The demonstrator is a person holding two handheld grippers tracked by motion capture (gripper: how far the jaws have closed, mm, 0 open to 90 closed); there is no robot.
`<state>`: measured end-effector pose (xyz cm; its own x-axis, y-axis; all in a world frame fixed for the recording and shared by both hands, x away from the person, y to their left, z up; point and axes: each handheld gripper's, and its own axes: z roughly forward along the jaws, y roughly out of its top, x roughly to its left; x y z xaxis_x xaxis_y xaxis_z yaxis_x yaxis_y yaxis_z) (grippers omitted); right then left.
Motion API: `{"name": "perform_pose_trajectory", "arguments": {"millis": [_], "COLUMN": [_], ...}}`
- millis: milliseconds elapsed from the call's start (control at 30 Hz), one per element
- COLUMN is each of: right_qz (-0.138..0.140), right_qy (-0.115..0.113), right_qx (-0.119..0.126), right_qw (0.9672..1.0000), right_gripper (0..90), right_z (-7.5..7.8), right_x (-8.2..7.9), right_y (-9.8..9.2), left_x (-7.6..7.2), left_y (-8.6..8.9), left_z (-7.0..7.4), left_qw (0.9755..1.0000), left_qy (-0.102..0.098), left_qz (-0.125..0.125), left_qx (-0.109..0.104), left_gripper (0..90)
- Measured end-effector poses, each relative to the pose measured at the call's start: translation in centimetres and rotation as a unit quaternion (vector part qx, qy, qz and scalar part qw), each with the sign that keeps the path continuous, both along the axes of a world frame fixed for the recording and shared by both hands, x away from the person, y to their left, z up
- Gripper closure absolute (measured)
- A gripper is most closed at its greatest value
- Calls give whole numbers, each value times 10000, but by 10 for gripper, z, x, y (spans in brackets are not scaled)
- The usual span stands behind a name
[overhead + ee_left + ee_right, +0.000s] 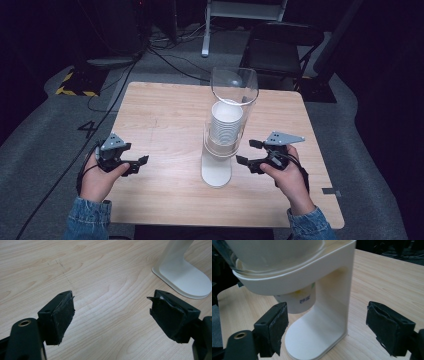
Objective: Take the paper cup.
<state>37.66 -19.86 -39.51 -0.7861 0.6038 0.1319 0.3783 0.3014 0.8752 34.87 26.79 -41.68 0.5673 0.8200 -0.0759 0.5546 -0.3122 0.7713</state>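
While both grippers sit empty, this reads as the approach step of pulling a cup from the cup dispenser (220,150). Dispenser stands mid-table, nearer the near edge than the far one: white stand with a flat foot, clear tube (234,95) on top, stack of white paper cups (225,127) inside.

Right gripper (246,152) is just beside the dispenser on its right side, jaws wide, nothing between the pads. In the right gripper view the bottom cup (298,302) pokes out below the white collar, above the foot; jaws straddle the stand but touch neither it nor the cup.

Left gripper (141,164) is near the table's left edge, well apart from the dispenser, jaws also wide and empty; the left gripper view has bare wood between the pads and the dispenser foot (183,277) off to the upper right.

Next move, my read: the right gripper goes in level under the collar, centres the jaws on the exposed cup and closes gently so the paper doesn't crush, then pulls straight down. The left gripper may need to steady the stand so it doesn't tip or slide.
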Motion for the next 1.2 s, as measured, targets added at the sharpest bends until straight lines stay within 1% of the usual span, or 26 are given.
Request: {"name": "perform_pose_trajectory", "arguments": {"millis": [33,100,233,300,400,500,600,667,700,733,800,900,967,1033,1133,1200], "right_qz": [0,64,188,227,227,276,312,337,337,351,373,303,240,215,185,164], "right_qy": [0,-16,-11,28,-25,-39,-136,-248,-248,-325,-339,-426,-558,-703,-819,-903], "right_qx": [0,-2,138,198,239,358,373,401,401,417,434,435,463,500,540,478], "right_qw": [10000,10000,9997,9995,9995,9990,9987,9983,9983,9980,9978,9977,9971,9960,9950,9946], "right_gripper": [185,179,173,170,166,166,166,167,167,167,171,193,224,232,251,278], "right_z": [0,-2,-6,-9,-13,-17,-19,-19,-19,-19,-21,-24,-25,-25,-26,-27], "right_x": [0,0,-1,-1,0,1,2,3,3,4,6,7,7,6,4,4], "right_y": [0,7,19,25,34,41,48,52,52,56,59,63,65,66,68,68], "left_x": [0,0,1,1,1,2,2,3,3,3,3,3,3,3,3,3], "left_y": [0,-1,-3,-3,-4,-4,-5,-5,-5,-5,-5,-5,-6,-5,-6,-6], "left_z": [0,-1,-3,-3,-3,-4,-6,-7,-7,-7,-7,-8,-8,-9,-9,-9], "left_qw": [10000,10000,10000,10000,10000,9999,9999,9999,9999,9999,9999,9998,9998,9999,9999,9998], "left_qy": [6,39,73,46,53,69,90,87,87,97,112,131,144,141,136,145], "left_qz": [-13,-11,-48,-54,-51,-56,-59,-71,-71,-66,-84,-76,-61,-56,-52,-64], "left_qx": [11,38,48,55,52,63,52,69,69,71,100,87,80,78,67,92], "left_gripper": [193,195,195,195,195,195,195,195,195,195,195,195,195,195,195,195]}}
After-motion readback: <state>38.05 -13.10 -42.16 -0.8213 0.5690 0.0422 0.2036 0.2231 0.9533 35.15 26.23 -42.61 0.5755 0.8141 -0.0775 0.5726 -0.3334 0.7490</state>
